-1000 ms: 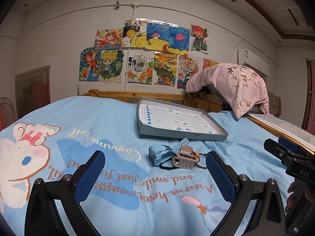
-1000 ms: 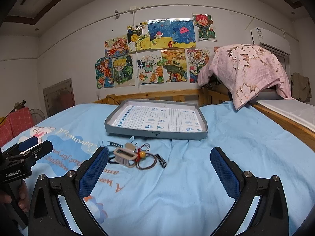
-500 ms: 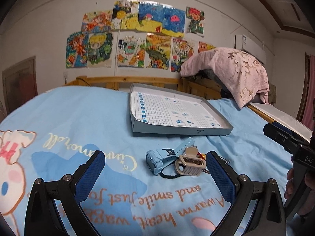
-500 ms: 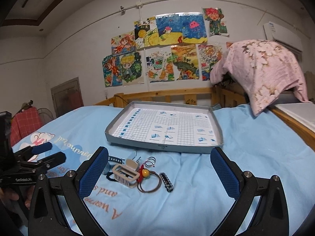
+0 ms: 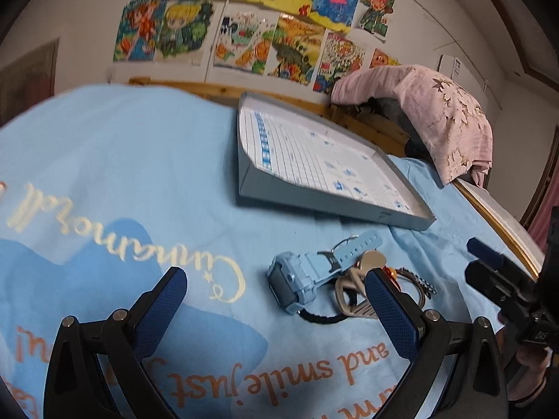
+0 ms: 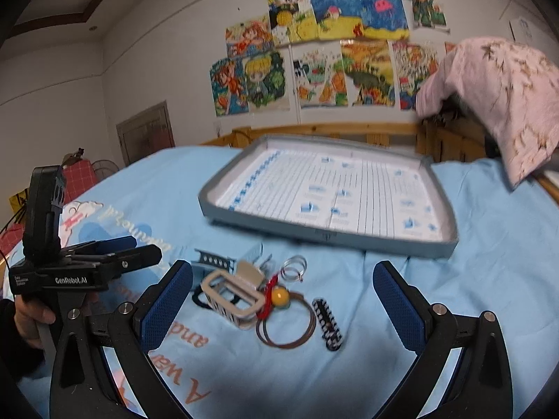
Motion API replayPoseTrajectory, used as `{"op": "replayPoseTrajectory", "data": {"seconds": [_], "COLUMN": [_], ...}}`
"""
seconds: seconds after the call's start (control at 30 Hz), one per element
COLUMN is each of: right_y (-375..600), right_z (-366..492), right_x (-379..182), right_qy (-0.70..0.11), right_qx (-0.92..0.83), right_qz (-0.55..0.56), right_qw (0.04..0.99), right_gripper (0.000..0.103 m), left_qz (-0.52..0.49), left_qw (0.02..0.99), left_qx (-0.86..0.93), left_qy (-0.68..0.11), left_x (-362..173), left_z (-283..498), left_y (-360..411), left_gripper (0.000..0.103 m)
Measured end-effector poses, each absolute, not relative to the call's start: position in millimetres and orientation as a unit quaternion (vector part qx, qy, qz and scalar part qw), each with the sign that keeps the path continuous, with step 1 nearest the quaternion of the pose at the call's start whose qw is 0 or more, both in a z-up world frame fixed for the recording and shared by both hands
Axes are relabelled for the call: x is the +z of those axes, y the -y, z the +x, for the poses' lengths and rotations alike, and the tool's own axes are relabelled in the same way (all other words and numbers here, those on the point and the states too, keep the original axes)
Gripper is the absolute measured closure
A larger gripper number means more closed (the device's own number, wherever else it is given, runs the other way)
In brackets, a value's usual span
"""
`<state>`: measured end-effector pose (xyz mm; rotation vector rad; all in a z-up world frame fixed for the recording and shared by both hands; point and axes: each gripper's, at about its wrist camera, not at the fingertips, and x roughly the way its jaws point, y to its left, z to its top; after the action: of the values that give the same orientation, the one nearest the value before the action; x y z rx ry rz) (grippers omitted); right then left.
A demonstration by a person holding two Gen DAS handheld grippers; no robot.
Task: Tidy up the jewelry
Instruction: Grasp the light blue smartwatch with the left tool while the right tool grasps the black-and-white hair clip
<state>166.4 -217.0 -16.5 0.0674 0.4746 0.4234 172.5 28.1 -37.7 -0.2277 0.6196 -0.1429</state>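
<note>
Jewelry heap on blue bedsheet; grey tray beyond

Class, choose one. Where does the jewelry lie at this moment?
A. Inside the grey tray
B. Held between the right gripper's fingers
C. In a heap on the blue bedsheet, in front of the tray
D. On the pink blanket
C: the blue watch, rings and clips lie heaped on the bedsheet, short of the grey tray, whose floor holds none.
</note>
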Motion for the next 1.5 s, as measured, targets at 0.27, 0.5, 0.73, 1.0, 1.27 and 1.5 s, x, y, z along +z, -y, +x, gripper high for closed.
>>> {"op": "replayPoseTrajectory", "data": {"seconds": [0.27, 0.5, 0.73, 1.0, 1.27, 1.5], "right_y": [219.4, 226.7, 228.5, 230.0, 223.3, 223.9], "right_z": [193.0, 193.7, 197.0, 201.2, 200.3, 189.9], "right_x": [-47.7, -57.8, -63.8, -73.4, -76.1, -72.2], "right_qy": [-0.309, -0.328, -0.347, -0.366, -0.373, -0.352], "right_qx": [0.189, 0.164, 0.15, 0.154, 0.169, 0.173], "right_qz": [0.045, 0.055, 0.046, 0.047, 0.034, 0.032], "right_qw": [0.931, 0.929, 0.925, 0.917, 0.912, 0.919], "right_gripper": [0.039, 0.058, 0.075, 0.075, 0.087, 0.09], "left_qz": [-0.136, -0.138, -0.125, -0.117, -0.111, -0.124], "left_qw": [0.928, 0.922, 0.921, 0.924, 0.93, 0.933], "left_qx": [-0.097, -0.112, -0.111, -0.093, -0.08, -0.067], "left_qy": [-0.333, -0.343, -0.351, -0.352, -0.342, -0.33], "left_x": [-55.2, -59.9, -61.5, -61.8, -61.8, -57.5], "left_z": [186.9, 192.0, 195.4, 199.9, 192.9, 180.7], "left_y": [-24.0, -17.0, -9.4, -7.7, -6.1, -13.4], "left_gripper": [0.026, 0.047, 0.065, 0.076, 0.081, 0.084]}}
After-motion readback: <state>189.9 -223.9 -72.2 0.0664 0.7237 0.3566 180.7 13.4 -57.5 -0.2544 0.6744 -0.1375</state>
